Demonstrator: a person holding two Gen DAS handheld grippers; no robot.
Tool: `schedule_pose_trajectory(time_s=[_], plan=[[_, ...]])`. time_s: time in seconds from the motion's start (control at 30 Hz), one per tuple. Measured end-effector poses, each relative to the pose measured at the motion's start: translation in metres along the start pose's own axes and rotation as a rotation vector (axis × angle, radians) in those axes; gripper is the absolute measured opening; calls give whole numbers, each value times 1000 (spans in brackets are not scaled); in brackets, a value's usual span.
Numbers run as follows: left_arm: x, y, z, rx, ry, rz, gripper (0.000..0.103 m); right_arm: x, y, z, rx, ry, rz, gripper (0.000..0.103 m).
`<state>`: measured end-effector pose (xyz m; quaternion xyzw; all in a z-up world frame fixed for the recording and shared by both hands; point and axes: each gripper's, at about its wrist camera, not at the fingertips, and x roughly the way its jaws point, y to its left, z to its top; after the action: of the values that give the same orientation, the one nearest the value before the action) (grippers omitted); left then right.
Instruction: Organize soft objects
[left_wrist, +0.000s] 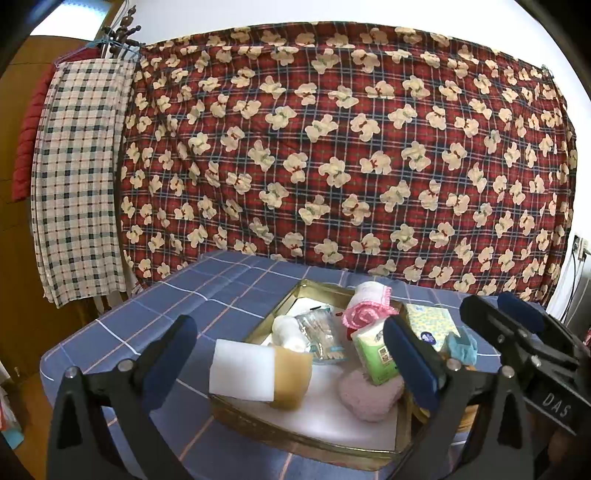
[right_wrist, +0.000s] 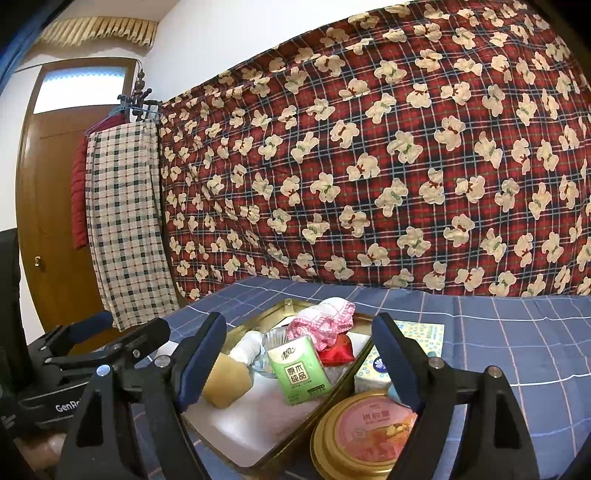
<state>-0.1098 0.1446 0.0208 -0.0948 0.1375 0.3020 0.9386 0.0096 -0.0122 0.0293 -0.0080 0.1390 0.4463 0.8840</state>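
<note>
A gold tin tray (left_wrist: 280, 302) (right_wrist: 266, 317) on the blue checked table holds soft things: a white and tan sponge (left_wrist: 258, 376) (right_wrist: 227, 380), a green tissue pack (left_wrist: 373, 350) (right_wrist: 299, 369), a rolled pink and white cloth (left_wrist: 365, 306) (right_wrist: 325, 321), a pink fluffy pad (left_wrist: 369, 395), a white roll (left_wrist: 290, 330) and a bag of cotton swabs (left_wrist: 321, 332). A red cushion (right_wrist: 334, 350) lies behind the tissue pack. My left gripper (left_wrist: 291, 365) is open and empty above the tray's near side. My right gripper (right_wrist: 299, 369) is open and empty, jaws either side of the tissue pack.
A yellow tissue box (left_wrist: 432, 325) (right_wrist: 373, 369) and a teal object (left_wrist: 461, 347) lie right of the tray. A round gold tin (right_wrist: 362, 432) stands at the tray's near right corner. A bear-print quilt (left_wrist: 351, 147) hangs behind the table. A checked cloth (left_wrist: 81, 177) hangs at left.
</note>
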Motion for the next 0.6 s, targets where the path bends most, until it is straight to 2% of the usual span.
schedule_pose_trajectory(time_s=[0.6], plan=[[-12, -6, 2, 8, -15, -23, 102, -20, 3, 5, 2, -29, 1, 83]])
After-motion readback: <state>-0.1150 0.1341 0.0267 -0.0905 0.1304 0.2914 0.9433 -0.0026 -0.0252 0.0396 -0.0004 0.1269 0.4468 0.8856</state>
